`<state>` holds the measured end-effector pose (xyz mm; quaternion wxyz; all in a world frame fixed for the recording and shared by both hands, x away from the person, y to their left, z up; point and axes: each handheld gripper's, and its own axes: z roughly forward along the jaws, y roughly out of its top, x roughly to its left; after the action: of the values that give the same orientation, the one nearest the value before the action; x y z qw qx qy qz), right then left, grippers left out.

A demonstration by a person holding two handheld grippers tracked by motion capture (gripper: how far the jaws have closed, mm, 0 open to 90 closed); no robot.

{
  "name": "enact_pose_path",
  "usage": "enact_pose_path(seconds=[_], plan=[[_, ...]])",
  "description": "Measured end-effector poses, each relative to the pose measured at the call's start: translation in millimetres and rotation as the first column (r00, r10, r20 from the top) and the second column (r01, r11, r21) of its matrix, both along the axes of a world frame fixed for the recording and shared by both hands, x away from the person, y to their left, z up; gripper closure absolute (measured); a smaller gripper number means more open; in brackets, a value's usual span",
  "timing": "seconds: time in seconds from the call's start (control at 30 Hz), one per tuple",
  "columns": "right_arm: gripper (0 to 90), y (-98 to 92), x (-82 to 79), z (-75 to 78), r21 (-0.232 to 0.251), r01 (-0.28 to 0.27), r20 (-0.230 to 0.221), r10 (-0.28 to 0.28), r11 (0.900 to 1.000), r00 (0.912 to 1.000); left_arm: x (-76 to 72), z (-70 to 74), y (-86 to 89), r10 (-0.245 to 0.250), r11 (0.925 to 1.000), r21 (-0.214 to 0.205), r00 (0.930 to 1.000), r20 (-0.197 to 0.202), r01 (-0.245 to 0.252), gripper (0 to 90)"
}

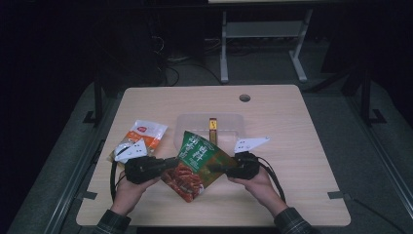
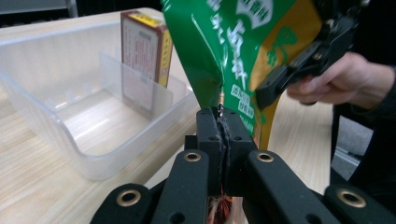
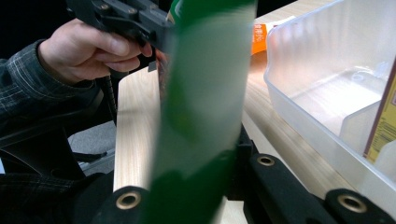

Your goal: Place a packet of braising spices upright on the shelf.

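You hold the green pouch (image 1: 197, 165) off the surface (image 1: 292, 161) between both tongs, over the middle of the near half, just short of the clear bin (image 1: 187, 124). Left tongs (image 1: 170, 163): jaws fully closed, pinching the pouch's left edge; the left gripper view shows the film seam clamped between the pads. Right tongs (image 1: 214, 169): jaws closed on the opposite edge; in the right gripper view the green film blurs across the jaws, so the pad contact itself is hidden, though nothing suggests a gap.

Risks, as judged from here:
- Both holds sit on thin, slick edge film. Pull the hands apart or twist them unevenly and one edge could slide out, leaving the pouch swinging from a single pinch.
- The pouch hangs tilted, with its lower corner close to the surface. Dropping the hands could drag that corner and buckle the bag.
- The bin's near wall stands just beyond the pouch. Carrying it forward too low could knock the wall and shove the bin toward the far edge.

Containers: the clear bin has a divider; a narrow yellow and red box (image 1: 213, 129) stands upright in it, beside the divider. The remaining space looks empty. An orange and white packet (image 1: 144, 133) lies flat outside the bin, toward the left edge.
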<state>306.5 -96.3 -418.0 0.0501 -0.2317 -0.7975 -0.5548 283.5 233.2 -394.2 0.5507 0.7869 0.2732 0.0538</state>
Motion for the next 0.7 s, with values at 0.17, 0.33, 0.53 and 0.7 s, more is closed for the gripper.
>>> enact_pose_path(seconds=[0.17,0.33,0.53,0.7], plan=[[89.5,-0.2,0.4,3.4,-0.027,-0.016,0.010,0.016,0.9995,0.9998,1.1,-3.3,1.3,0.008,0.9996,0.026,0.9999,-0.011,-0.007,83.8],[89.6,2.1,-1.2,10.5,-0.054,-0.047,0.035,0.049,0.9974,0.9982,1.4,-4.6,4.2,0.014,0.9986,0.052,0.9999,-0.006,-0.013,78.0],[89.7,5.3,-3.8,19.6,-0.077,-0.080,0.072,0.086,0.9938,0.9937,1.0,-5.5,10.7,0.040,0.9968,0.069,0.9992,0.000,-0.040,63.8],[89.7,6.8,-2.8,26.0,-0.087,-0.106,0.084,0.113,0.9906,0.9900,-3.9,-7.7,14.3,0.044,0.9921,0.117,0.9990,0.012,-0.045,48.9]])
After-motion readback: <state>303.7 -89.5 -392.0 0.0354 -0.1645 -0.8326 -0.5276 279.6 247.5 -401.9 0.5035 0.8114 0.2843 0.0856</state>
